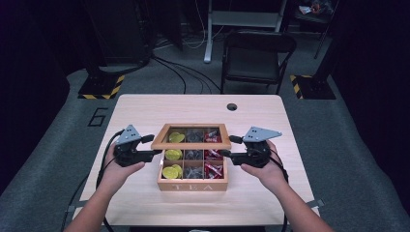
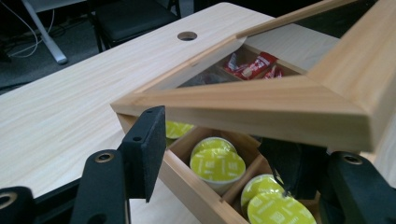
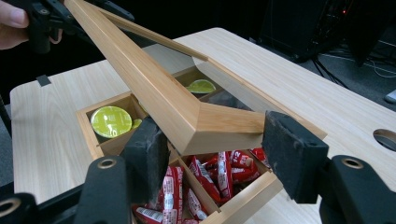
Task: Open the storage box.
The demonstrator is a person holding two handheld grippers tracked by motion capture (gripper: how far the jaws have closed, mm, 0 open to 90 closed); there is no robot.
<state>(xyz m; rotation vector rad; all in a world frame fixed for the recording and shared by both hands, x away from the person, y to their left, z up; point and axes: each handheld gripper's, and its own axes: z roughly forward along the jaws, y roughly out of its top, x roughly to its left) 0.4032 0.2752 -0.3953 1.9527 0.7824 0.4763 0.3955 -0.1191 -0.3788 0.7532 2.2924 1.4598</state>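
A wooden tea box [image 1: 192,185] stands mid-table, its glass-paned hinged lid [image 1: 191,144] tilted up at the front. Inside are yellow-green capsules [image 2: 217,163] in the left column, dark capsules in the middle and red sachets [image 3: 210,182] on the right. My left gripper [image 1: 151,145] holds the lid's front left corner; its pads [image 2: 144,149] sit against the lid rail [image 2: 261,100]. My right gripper [image 1: 227,146] holds the front right corner, and that corner [image 3: 219,123] lies between its pads [image 3: 289,156]. The box's rear compartments are partly hidden under the lid.
The light wooden table [image 1: 145,203] has a round cable hole [image 1: 232,107] at the back right. A black folding chair [image 1: 256,55] and floor cables lie beyond the far edge. In the right gripper view, the other hand [image 3: 11,21] shows at top left.
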